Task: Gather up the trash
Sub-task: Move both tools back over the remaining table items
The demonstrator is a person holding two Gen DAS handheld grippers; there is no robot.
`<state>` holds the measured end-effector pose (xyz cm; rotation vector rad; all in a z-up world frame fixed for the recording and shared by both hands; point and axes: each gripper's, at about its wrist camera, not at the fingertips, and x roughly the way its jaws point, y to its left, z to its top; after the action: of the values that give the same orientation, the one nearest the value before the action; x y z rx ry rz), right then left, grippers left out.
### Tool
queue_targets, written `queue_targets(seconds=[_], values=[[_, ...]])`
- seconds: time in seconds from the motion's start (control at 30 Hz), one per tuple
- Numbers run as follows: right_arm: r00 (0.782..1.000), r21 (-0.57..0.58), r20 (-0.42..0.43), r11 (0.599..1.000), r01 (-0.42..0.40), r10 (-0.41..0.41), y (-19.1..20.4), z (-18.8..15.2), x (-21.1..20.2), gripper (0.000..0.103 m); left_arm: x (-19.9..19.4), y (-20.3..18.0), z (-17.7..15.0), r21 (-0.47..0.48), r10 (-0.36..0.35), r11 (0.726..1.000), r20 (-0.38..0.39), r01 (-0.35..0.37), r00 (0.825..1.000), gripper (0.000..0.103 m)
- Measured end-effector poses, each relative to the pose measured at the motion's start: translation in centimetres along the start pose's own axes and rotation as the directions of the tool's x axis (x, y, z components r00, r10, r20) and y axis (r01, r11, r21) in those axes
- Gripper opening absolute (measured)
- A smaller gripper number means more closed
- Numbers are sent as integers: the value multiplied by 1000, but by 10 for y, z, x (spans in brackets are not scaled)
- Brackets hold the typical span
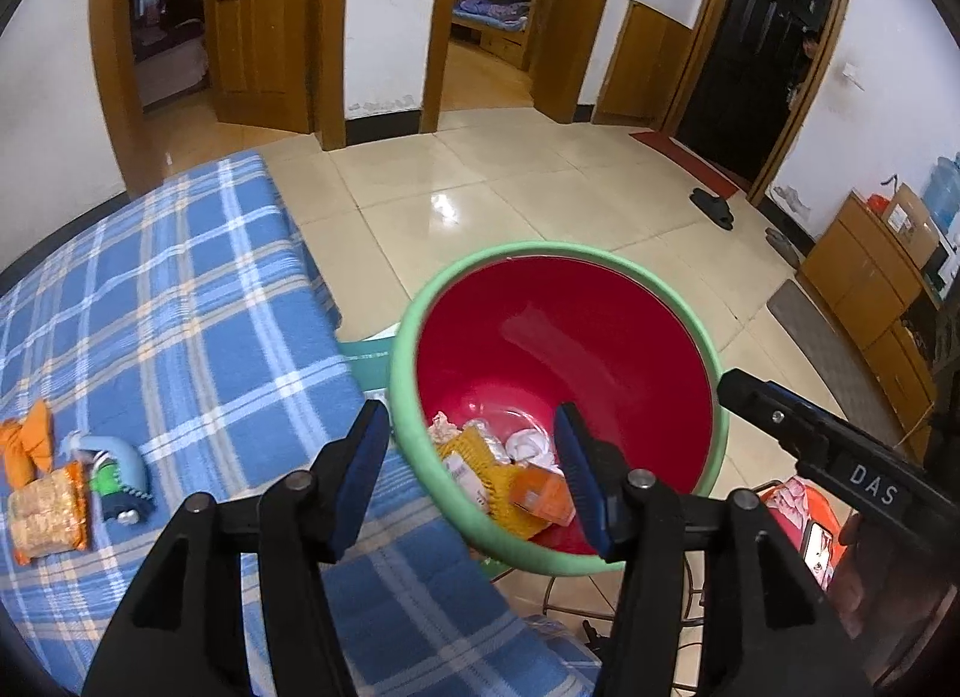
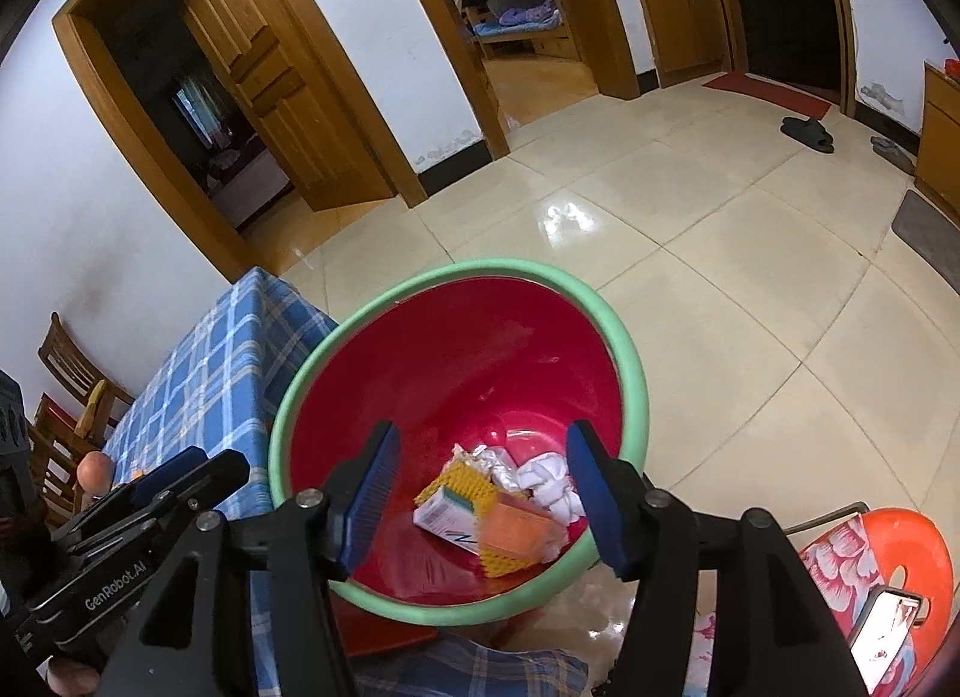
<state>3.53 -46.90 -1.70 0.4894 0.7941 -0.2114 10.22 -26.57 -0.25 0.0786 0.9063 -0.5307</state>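
A red bin with a green rim (image 1: 414,337) (image 2: 636,397) stands beside the table with the blue plaid cloth (image 1: 180,307) (image 2: 222,373). Trash lies at its bottom: an orange box (image 1: 540,496) (image 2: 516,535), a yellow sponge-like piece (image 1: 480,448) (image 2: 465,481), a white carton (image 2: 441,517), crumpled white tissue (image 1: 528,445) (image 2: 552,484). My left gripper (image 1: 474,478) is open and empty over the bin's near rim. My right gripper (image 2: 480,493) is open and empty above the bin. On the cloth lie an orange snack packet (image 1: 48,508), an orange wrapper (image 1: 30,439) and a blue-grey object (image 1: 117,472).
Beige tiled floor (image 1: 480,187) stretches beyond the bin to several wooden doorways. An orange stool with a floral cushion and a phone (image 2: 882,589) sits right of the bin. Wooden chairs (image 2: 66,385) stand left of the table. Wooden cabinets (image 1: 864,289) line the right wall.
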Motion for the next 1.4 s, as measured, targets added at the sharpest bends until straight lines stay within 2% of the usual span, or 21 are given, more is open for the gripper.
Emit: queue_targets(seconds=[0.4,0.77,1.0,1.4], values=[[995,-41,20,995,-95,96,42,-14,-18,64,-41,48,-10,-87,63,994,49,-59,997,57],[983,-135,-30,974,-184,181,102,-30,-13,66,-75,99,-31,-155,153,978,67,-141,986,57],[975,-185,-62,957,-222,214,140,-41,-3,66,-91,141,-44,-224,214,955,67,-195,974,57],[961,-281,-123,920,-275,249,194,-57,14,70,-100,216,-72,-353,297,895,16,-272,955,59]])
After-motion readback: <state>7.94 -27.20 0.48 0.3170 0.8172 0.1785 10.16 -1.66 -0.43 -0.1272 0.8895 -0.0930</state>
